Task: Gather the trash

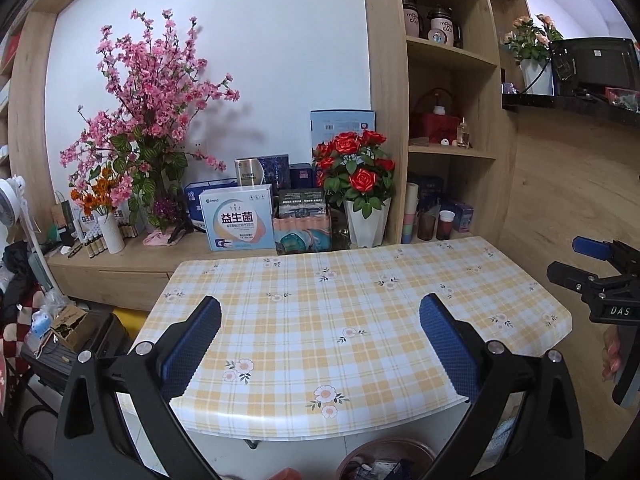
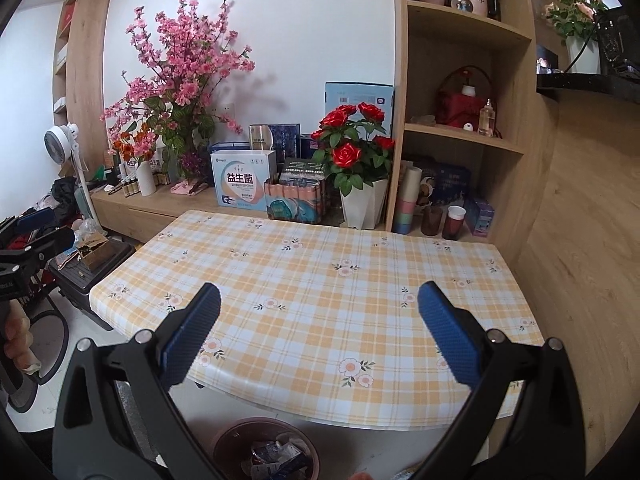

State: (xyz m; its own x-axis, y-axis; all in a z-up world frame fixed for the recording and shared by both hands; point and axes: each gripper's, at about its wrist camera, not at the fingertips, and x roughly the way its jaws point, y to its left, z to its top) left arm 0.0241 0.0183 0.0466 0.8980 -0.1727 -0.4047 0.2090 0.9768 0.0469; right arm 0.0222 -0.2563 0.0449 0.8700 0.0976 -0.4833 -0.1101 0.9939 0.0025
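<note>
Both grippers' jaws wide, empty

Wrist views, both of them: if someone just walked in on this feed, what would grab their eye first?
Probably the tall pink blossom branches against the white wall at the back left, then the pot of red roses on the wooden ledge just behind the table with its yellow checked cloth. Closer in, both sets of tongs, left and right, gape empty over the table, and a bin holding wrappers sits on the floor below its near edge.

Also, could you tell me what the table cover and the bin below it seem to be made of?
The table cover looks like glossy wipe-clean vinyl or oilcloth: printed checks and flowers, sheen at its curved front edge. The bin seems smooth brownish plastic, though only its rim shows.
</note>
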